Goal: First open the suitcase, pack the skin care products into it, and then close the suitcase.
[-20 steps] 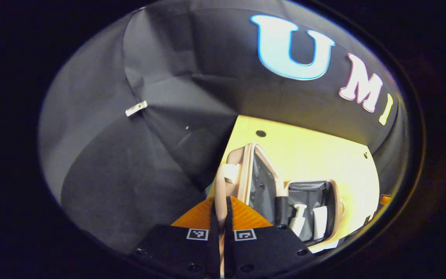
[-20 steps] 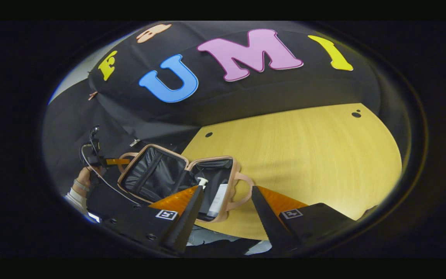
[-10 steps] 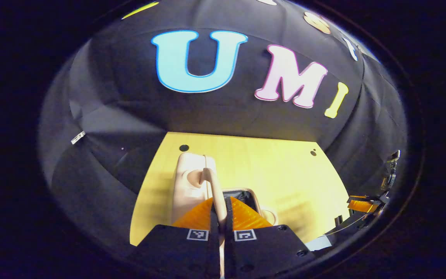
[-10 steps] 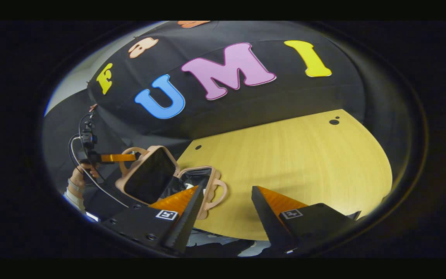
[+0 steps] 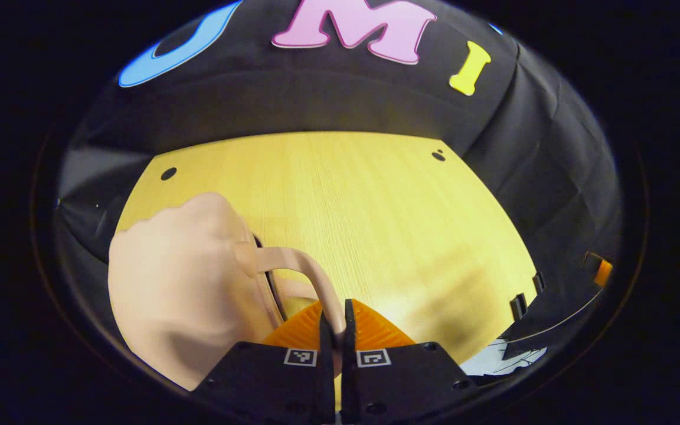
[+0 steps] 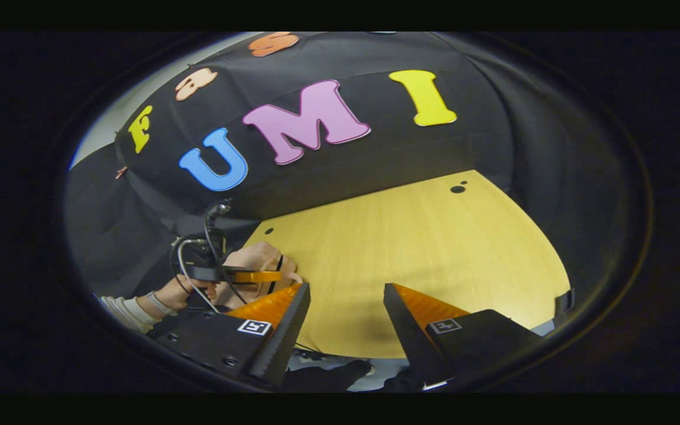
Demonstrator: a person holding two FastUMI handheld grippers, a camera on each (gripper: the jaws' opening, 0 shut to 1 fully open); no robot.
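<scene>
The left gripper (image 5: 334, 321) has its jaws pinched on the handle (image 5: 298, 268) of the pink suitcase (image 5: 180, 289), whose lid looks nearly down on the desk (image 5: 375, 206). I'd lower it slowly and release only once both halves meet. The right gripper (image 6: 346, 313) hangs open, well apart.

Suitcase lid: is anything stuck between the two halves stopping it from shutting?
Nothing visible is. The left gripper pinches the handle, and the suitcase halves sit nearly together, with a thin dark seam left. The inside is hidden.
</scene>
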